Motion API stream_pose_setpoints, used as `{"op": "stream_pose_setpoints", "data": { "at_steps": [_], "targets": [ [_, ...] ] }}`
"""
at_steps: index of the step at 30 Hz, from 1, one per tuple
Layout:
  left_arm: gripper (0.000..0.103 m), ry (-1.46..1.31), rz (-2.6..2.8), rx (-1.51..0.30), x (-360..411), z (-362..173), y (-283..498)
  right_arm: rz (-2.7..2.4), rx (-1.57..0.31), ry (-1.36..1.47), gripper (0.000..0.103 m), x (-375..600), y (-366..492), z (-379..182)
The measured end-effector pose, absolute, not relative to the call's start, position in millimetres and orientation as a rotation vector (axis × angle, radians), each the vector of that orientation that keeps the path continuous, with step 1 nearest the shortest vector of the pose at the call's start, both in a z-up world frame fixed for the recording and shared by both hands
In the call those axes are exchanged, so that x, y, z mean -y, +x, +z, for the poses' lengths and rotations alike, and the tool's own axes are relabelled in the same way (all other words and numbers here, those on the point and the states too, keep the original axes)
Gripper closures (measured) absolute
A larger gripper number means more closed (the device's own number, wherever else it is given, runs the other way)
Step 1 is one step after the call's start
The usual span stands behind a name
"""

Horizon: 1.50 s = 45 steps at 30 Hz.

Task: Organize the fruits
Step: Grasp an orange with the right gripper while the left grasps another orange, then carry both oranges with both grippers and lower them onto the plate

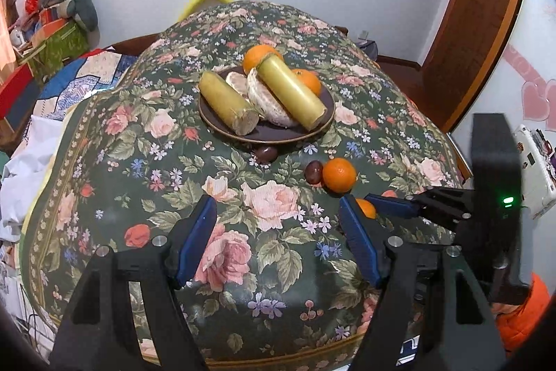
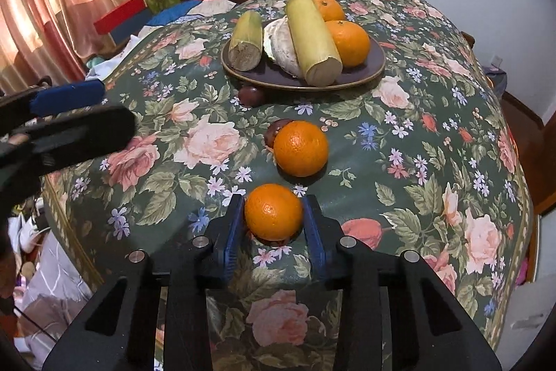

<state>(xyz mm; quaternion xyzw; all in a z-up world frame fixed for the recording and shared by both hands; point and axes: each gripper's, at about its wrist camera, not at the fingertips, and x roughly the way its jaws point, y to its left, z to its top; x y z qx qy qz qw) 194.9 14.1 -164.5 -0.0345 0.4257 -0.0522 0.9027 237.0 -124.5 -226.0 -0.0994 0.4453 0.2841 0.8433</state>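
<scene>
Right gripper (image 2: 274,216): fingers narrowed against the near orange (image 2: 273,212), which sits between them on the surface (image 2: 417,197). Left gripper (image 1: 278,228): fingers wide, empty. Risk: round fruit squirts forward into second orange (image 2: 301,148) if gripped off-centre.

A lived-in home bedroom: a table under a floral tablecloth (image 1: 222,252) stands beside a bed heaped with quilts (image 1: 87,75), pink curtains (image 2: 52,6) covering the window, a wooden door (image 1: 486,16) and heart decals (image 1: 535,93) on the wall.
</scene>
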Motion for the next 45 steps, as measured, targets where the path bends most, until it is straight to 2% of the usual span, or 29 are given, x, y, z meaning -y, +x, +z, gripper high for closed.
{"op": "stream_pose_setpoints", "data": {
  "at_steps": [14,16,20,25,30,45],
  "targets": [
    [0.031,-0.048,-0.15,-0.911,24.1,-178.4,232.1,0.504,-0.841,-0.112,0.072,189.5,259.2,-190.2],
    [0.034,-0.043,-0.169,-0.926,33.8,-183.7,239.6,0.486,-0.828,-0.097,0.072,199.8,263.9,-186.7],
    [0.048,-0.021,-0.187,-0.965,49.2,-196.9,251.8,0.467,-0.822,-0.069,0.072,215.5,271.0,-185.6],
    [0.052,-0.025,-0.19,-0.994,58.4,-209.8,261.9,0.476,-0.827,-0.055,0.072,222.8,273.6,-189.7],
    [0.066,-0.002,-0.185,-1.004,64.7,-216.8,265.4,0.491,-0.834,-0.048,0.072,222.3,276.2,-194.4],
    [0.068,-0.036,-0.166,-0.924,36.2,-198.1,253.9,0.513,-0.82,-0.045,0.072,210.7,281.7,-189.4]
  ]
}}
